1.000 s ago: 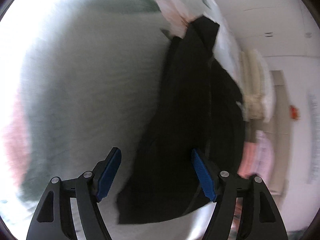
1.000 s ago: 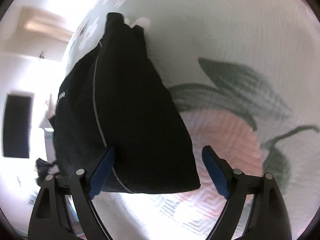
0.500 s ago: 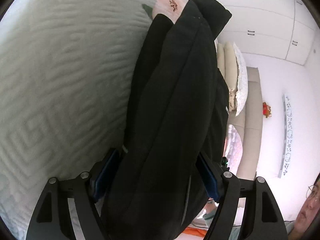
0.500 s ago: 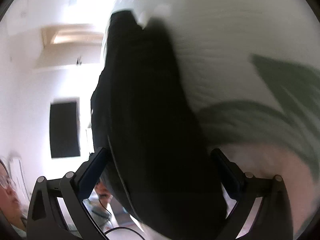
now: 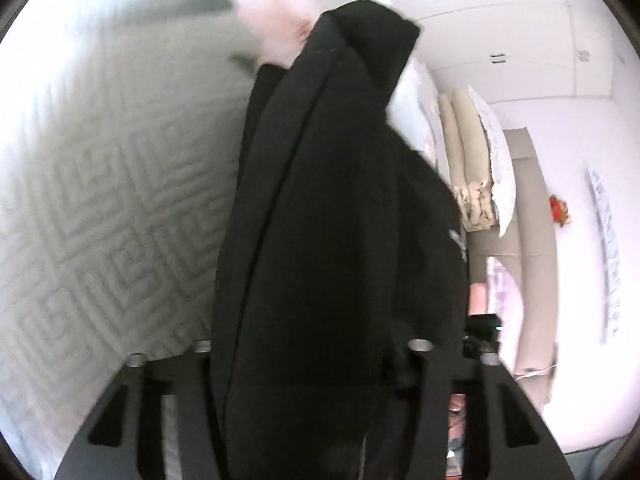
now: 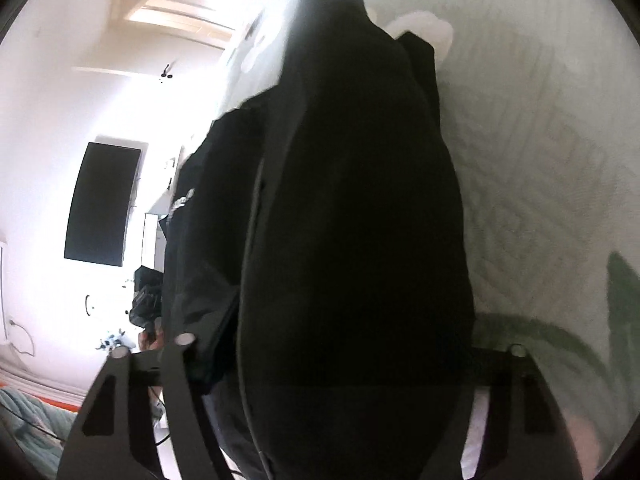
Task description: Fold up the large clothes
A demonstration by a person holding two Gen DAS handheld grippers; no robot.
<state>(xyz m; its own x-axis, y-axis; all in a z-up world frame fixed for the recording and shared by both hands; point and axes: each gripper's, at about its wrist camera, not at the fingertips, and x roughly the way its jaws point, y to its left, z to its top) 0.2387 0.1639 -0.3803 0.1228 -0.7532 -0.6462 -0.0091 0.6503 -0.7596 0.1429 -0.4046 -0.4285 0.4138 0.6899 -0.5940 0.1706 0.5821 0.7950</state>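
Black garment (image 5: 340, 240) bunched thick between both sets of tongs: left gripper (image 5: 308, 360) clamped on one end, right gripper (image 6: 344, 360) clamped on the other (image 6: 352, 220). Raised off the quilted bedspread (image 5: 100, 220), pillows (image 5: 476, 176) stacked at its far edge

A white quilted bedspread (image 5: 100, 208) with a raised geometric pattern and blurred pink and green flower prints fills the left wrist view. Cream pillows (image 5: 476, 168) stand stacked by a beige headboard (image 5: 536, 240), with white wardrobe doors (image 5: 520, 32) beyond. A dark wall screen (image 6: 102, 204) shows in the right wrist view
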